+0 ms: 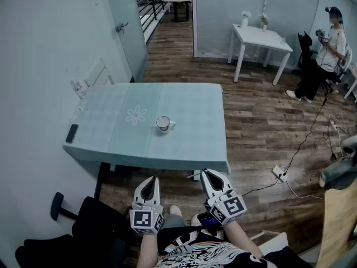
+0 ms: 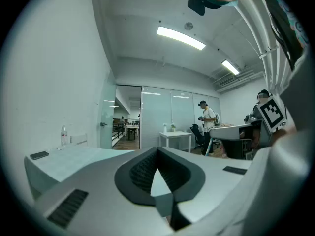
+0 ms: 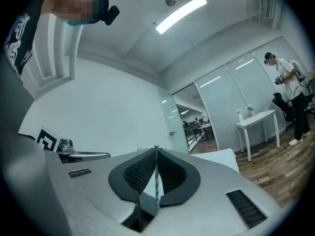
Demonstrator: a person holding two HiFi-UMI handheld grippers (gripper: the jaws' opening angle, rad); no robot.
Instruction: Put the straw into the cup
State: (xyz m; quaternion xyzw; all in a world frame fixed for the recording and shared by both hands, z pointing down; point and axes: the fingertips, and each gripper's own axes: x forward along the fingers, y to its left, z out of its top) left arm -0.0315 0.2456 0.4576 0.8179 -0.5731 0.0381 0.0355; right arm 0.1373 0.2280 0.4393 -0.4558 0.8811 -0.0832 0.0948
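Note:
A white cup stands upright near the middle of the table, which is covered with a pale green cloth. Both grippers are held low, in front of the table's near edge and apart from the cup. My right gripper is shut on a thin green-and-white striped straw, which stands upright between its jaws in the right gripper view. A short pale end of the straw pokes out to the left of the tips. My left gripper is shut with nothing in it, its tips meeting.
A dark phone lies at the table's left edge and a small clear bottle stands at the far left corner by the wall. A black chair is below left. A person stands far right beside a white table. Cables cross the wooden floor.

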